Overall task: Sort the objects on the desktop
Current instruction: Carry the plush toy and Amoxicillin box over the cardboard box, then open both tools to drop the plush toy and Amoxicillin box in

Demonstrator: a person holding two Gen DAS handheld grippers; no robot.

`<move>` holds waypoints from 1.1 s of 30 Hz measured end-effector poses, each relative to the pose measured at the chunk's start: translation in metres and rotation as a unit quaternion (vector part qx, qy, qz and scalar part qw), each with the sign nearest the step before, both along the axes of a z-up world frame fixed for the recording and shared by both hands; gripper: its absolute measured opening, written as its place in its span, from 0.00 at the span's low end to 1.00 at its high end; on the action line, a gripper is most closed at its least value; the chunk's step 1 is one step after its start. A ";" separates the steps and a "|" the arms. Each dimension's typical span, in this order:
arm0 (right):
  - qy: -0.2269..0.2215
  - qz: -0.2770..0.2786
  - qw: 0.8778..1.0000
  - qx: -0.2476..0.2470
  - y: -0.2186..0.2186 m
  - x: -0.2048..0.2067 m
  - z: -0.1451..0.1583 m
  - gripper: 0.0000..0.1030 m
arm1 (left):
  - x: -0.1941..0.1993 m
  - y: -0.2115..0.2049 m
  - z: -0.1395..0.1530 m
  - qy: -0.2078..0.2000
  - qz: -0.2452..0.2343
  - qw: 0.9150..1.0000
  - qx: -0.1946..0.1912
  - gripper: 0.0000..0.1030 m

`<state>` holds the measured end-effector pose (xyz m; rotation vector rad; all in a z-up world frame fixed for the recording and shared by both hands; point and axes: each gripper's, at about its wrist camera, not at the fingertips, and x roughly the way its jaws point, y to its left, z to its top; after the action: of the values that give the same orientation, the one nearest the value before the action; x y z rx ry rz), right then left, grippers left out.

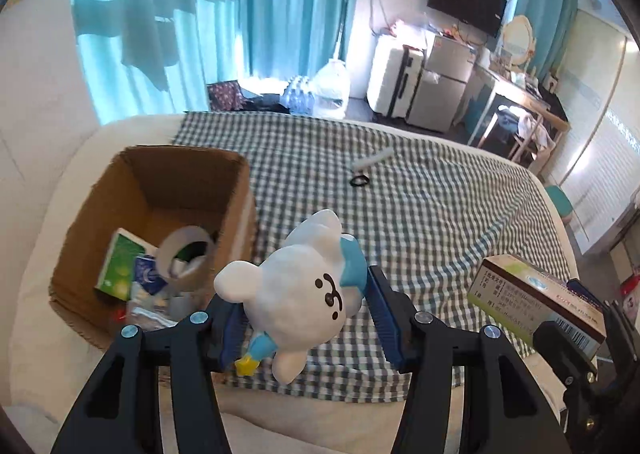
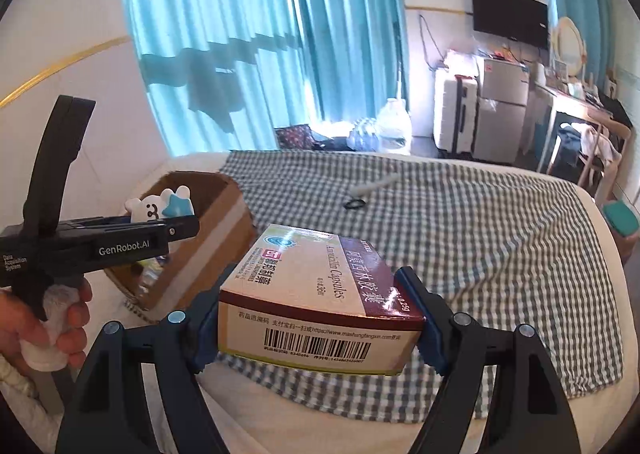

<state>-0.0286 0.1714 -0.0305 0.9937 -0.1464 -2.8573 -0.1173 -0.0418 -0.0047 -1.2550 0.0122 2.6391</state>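
Claws both clamped: left claw [image 1: 308,314] on a white bear toy [image 1: 304,290]; right claw [image 2: 316,318] on a medicine box [image 2: 316,286].

One bear figure [image 1: 304,286], one medicine box [image 2: 320,298], one cardboard box [image 1: 160,190].

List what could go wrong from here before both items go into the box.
1. The round toy sits skewed in the left gripper, so it may slip out before it reaches the cardboard box.
2. The right gripper holds the medicine carton close beside the left, so the two may collide over the box.
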 end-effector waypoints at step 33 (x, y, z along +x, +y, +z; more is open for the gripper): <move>-0.054 0.107 0.984 -0.132 -0.151 -0.189 -0.006 0.84 | -0.070 -0.180 -0.057 -0.056 0.165 0.985 0.000 1.00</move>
<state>-0.2181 0.0205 -0.0365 1.0380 -0.3916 -2.5109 -0.1869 -0.2216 -0.0616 -1.5208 -0.2334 2.8315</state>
